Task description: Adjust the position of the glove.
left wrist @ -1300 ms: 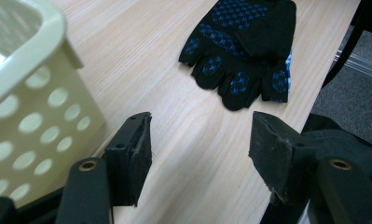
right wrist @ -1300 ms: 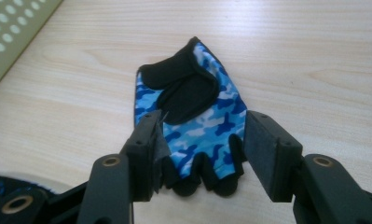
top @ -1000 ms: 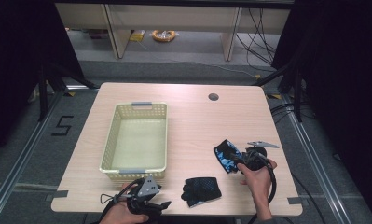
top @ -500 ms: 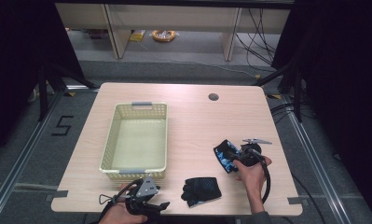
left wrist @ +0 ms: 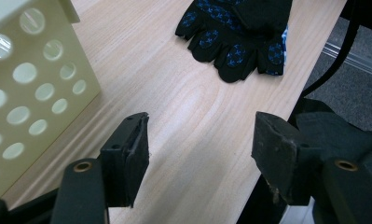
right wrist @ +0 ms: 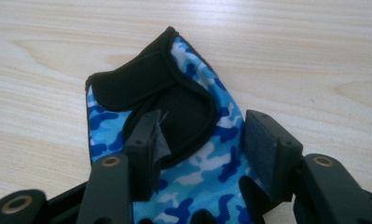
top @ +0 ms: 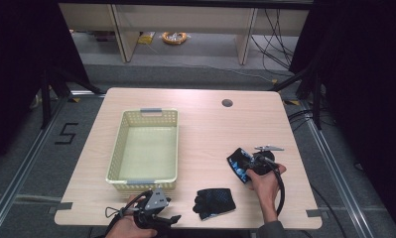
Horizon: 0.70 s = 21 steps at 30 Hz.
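My right gripper point(right wrist: 200, 154) sits low over the blue camouflage glove point(right wrist: 183, 140), its jaws just now closing in, the wrist flap and cuff between them but the pads not yet pressing. The glove lies flat on the surface point(right wrist: 314, 56), straight under and ahead of that gripper. The risk I see: the left pad already snags the edge of the black flap, so I might pinch only the flap and the rest would hang, swing or peel free. Closing too high could also just push the cloth along the wood. My left gripper point(left wrist: 200, 154) hangs unclenched with nothing in it, the black glove point(left wrist: 237, 35) well ahead of it, the basket point(left wrist: 30, 88) off to its left.
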Available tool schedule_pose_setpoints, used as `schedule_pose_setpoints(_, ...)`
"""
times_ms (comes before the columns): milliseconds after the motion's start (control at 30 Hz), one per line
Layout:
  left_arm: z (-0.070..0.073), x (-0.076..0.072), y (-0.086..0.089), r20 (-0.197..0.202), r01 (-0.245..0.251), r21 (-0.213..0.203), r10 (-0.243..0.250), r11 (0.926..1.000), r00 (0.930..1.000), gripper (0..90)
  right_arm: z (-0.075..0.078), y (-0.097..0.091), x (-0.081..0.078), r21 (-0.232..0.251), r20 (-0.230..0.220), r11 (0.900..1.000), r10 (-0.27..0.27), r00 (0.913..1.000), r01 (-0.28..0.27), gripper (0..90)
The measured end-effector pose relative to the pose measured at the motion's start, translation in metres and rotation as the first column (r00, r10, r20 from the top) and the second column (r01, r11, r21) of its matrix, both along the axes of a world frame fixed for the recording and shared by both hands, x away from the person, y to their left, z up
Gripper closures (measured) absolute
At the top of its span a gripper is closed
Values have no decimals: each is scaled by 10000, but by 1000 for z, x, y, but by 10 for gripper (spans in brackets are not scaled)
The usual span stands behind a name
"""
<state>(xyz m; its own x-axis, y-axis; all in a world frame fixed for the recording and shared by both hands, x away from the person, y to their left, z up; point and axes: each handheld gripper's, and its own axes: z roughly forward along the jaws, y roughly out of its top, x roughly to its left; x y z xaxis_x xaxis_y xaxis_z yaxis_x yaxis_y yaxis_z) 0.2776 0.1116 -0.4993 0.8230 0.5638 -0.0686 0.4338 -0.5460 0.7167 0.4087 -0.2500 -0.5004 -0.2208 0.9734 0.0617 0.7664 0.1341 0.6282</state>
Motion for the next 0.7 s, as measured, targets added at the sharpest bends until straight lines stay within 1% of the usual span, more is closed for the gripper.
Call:
schedule_pose_setpoints(33,0,0,0,0,3,4,-3,10000,10000,361,1,1,0,93,-122,10000,-12,9999,13,511)
schedule_pose_setpoints(67,-1,0,0,-12,10,-18,-10,10000,10000,361,0,-1,2,-253,142,9993,283,9995,-280,529)
schedule_pose_setpoints(100,-1,0,0,-33,53,-5,-53,10000,10000,362,0,1,1,-143,45,9996,241,9997,-241,557)
schedule_pose_setpoints(133,-1,0,0,-1,36,74,-36,10000,10000,361,1,1,1,-76,-68,9995,312,9995,-312,568)
schedule_pose_setpoints(167,-1,1,0,106,165,212,-168,9996,9998,362,1,1,1,-180,-50,9994,308,9995,-309,583)
schedule_pose_setpoints(200,-1,0,0,39,238,223,-239,9995,9997,361,0,0,3,-229,118,9986,475,9988,-472,618)
schedule_pose_setpoints(233,-1,0,0,45,189,159,-190,9997,9998,361,0,0,3,-48,100,9985,552,9984,-551,686)
schedule_pose_setpoints(267,-1,1,0,95,264,200,-266,9995,9996,361,-1,1,3,249,276,9982,530,9982,-537,713)
schedule_pose_setpoints(300,-2,1,-1,93,276,196,-278,9994,9996,361,0,1,3,277,136,9982,530,9985,-534,748)
schedule_pose_setpoints(333,-2,1,-1,96,242,193,-244,9995,9997,361,1,2,2,410,7,9981,471,9989,-471,778)
schedule_pose_setpoints(367,-3,0,-1,87,174,70,-175,9998,9998,362,1,0,2,247,33,9973,684,9977,-685,798)
schedule_pose_setpoints(400,-3,0,-1,78,188,85,-188,9998,9998,362,1,-1,3,250,147,9966,787,9968,-790,808)
schedule_pose_setpoints(433,-2,2,0,116,178,290,-182,9994,9998,362,0,-2,4,279,141,9954,917,9957,-920,816)
schedule_pose_setpoints(467,-2,1,0,37,71,232,-72,9997,10000,362,2,0,3,533,150,9941,938,9955,-944,823)
schedule_pose_setpoints(533,-1,0,0,37,17,63,-17,10000,10000,362,5,-2,2,704,265,9912,1103,9936,-1119,827)
schedule_pose_setpoints(567,-1,0,0,-55,85,-20,-85,10000,9999,362,7,-2,3,814,538,9895,1154,9919,-1195,828)
schedule_pose_setpoints(600,0,1,0,30,24,48,-24,10000,10000,362,8,-4,4,778,948,9825,1615,9823,-1691,829)
schedule_pose_setpoints(633,1,2,1,135,184,120,-186,9998,9997,362,14,-2,2,848,944,9823,1591,9827,-1672,830)
schedule_pose_setpoints(667,1,2,1,144,171,109,-172,9998,9997,362,17,-2,0,667,1104,9792,1839,9767,-1919,830)
schedule_pose_setpoints(700,1,1,1,66,152,46,-153,9999,9999,362,21,0,-2,942,945,9767,1839,9784,-1927,831)
